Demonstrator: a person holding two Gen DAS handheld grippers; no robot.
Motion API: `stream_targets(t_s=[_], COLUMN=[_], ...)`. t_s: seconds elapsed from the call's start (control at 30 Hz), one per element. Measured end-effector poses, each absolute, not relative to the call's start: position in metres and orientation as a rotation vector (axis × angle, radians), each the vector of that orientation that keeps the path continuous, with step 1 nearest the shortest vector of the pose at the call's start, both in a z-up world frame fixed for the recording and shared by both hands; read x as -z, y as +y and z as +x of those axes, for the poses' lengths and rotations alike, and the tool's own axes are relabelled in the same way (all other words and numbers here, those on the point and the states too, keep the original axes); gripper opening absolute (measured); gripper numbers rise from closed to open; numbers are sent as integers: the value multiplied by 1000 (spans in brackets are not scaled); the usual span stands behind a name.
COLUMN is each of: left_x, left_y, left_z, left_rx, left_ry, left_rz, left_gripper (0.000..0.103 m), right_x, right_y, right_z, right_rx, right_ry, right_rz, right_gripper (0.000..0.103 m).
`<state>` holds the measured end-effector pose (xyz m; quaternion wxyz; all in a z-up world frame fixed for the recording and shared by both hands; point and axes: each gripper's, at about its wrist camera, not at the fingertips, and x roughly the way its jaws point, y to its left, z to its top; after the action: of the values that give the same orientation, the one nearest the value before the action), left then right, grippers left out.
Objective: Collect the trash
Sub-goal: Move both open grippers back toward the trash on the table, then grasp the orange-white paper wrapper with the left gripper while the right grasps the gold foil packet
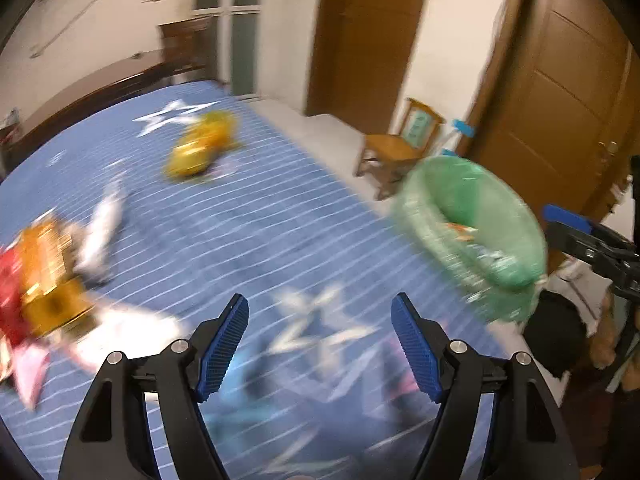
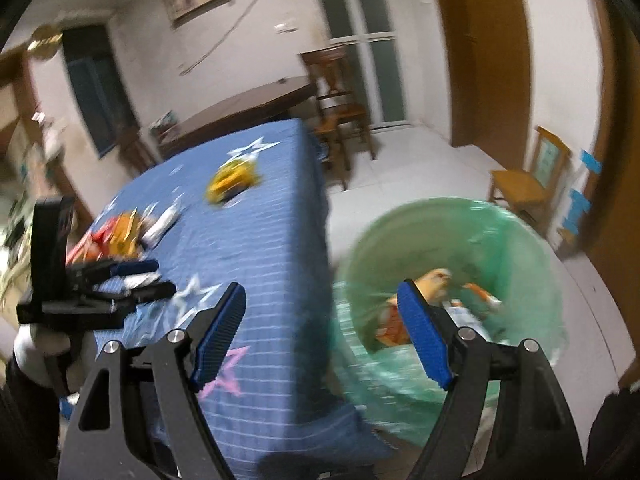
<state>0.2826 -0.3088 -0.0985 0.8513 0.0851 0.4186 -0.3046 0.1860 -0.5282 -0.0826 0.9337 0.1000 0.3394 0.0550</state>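
Trash lies on the blue star-print worktop (image 1: 256, 216): a red-and-orange wrapper pile (image 1: 36, 280) near its left edge and a yellow packet (image 1: 200, 148) farther back. The green-lined bin (image 2: 452, 280), just off the worktop's right edge, already holds wrappers. Both left tongs (image 1: 320, 344) and right tongs (image 2: 324, 332) stand wide apart, holding nothing. Best to settle over the wrapper pile, pads straddling one piece, before closing.

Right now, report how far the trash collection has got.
Done: a few wrappers already lie inside the green-lined bin beside the table. In hand: nothing; the left gripper and right gripper both show open, empty jaws. Left: the yellow packet and the red and orange wrapper pile with white scraps on the blue cloth.
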Motion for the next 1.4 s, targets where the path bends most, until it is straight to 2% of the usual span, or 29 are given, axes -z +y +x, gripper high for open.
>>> stream_targets(t_s=[0.33, 0.57, 0.77, 1.23, 1.3, 1.33, 1.4], left_x=[98, 86, 85, 110, 110, 109, 111], left_y=[-102, 17, 44, 34, 36, 37, 36], left_z=[306, 317, 354, 399, 399, 397, 392], left_rx=[426, 338, 382, 591, 614, 604, 614], left_ry=[888, 803, 805, 884, 887, 885, 887], left_rz=[56, 142, 104, 159, 134, 135, 135], left_gripper=[75, 77, 78, 78, 69, 55, 50], right_x=[101, 108, 111, 110, 111, 111, 111], right_y=[-444, -390, -354, -309, -304, -302, -298], right_z=[210, 229, 240, 257, 259, 260, 265], right_rx=[-280, -367, -411, -474, -480, -483, -490], right_ry=[761, 798, 810, 834, 836, 836, 833], right_rz=[139, 114, 104, 78, 75, 75, 79], right_gripper=[78, 82, 82, 82, 82, 82, 82])
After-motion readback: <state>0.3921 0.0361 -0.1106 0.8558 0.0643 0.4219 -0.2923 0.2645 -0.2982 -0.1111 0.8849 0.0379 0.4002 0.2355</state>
